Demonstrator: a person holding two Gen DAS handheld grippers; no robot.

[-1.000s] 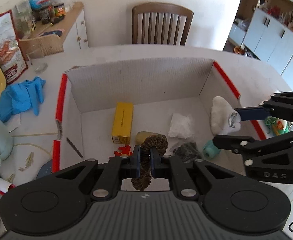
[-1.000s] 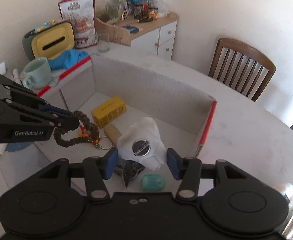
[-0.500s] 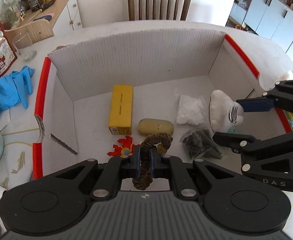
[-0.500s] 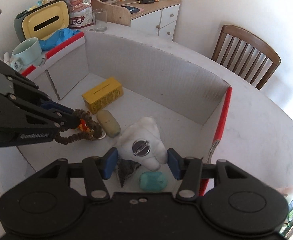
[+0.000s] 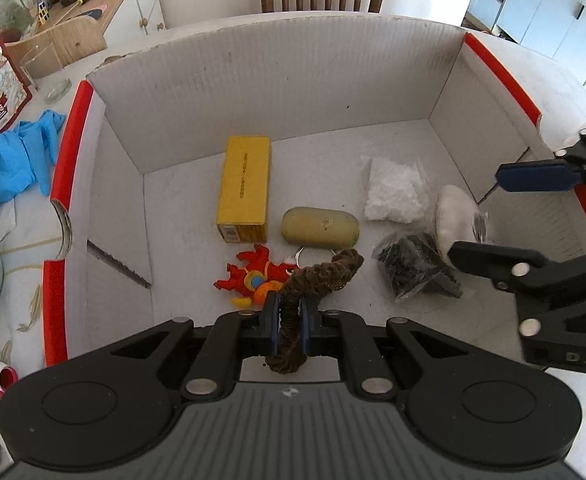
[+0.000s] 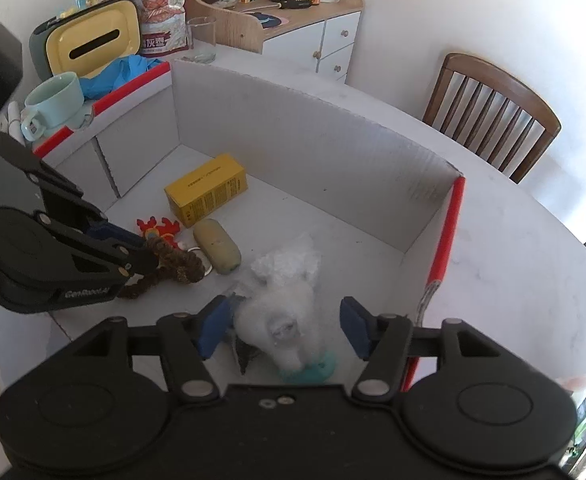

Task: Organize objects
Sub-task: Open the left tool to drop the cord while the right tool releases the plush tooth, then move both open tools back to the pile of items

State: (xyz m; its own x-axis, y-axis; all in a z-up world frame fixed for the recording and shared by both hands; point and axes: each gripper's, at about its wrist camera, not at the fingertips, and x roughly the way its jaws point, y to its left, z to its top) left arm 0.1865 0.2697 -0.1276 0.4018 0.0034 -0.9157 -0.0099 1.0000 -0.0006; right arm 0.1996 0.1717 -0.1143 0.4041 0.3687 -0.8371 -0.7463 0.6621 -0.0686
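left gripper (image 5: 289, 322) pinching brown braided ring (image 5: 317, 276) above box (image 5: 293, 92) floor | right gripper (image 6: 285, 328) jaws spreading around white plush (image 6: 283, 320) | advising: lowering ring before releasing, beside yellow carton (image 5: 245, 188)

Left gripper (image 5: 289, 330): my jaws clamp a brown braided ring (image 5: 313, 280).
Right gripper (image 5: 505, 220): spread wide around a white plush (image 5: 455, 220).
Setting: red-edged cardboard box (image 5: 277, 80).

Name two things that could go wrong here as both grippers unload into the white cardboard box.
1. The left gripper is shut on the brown braided ring; released, it may land on the red plush keychain.
2. The open right gripper straddles the white fluffy toy, which could snag when lifting away.
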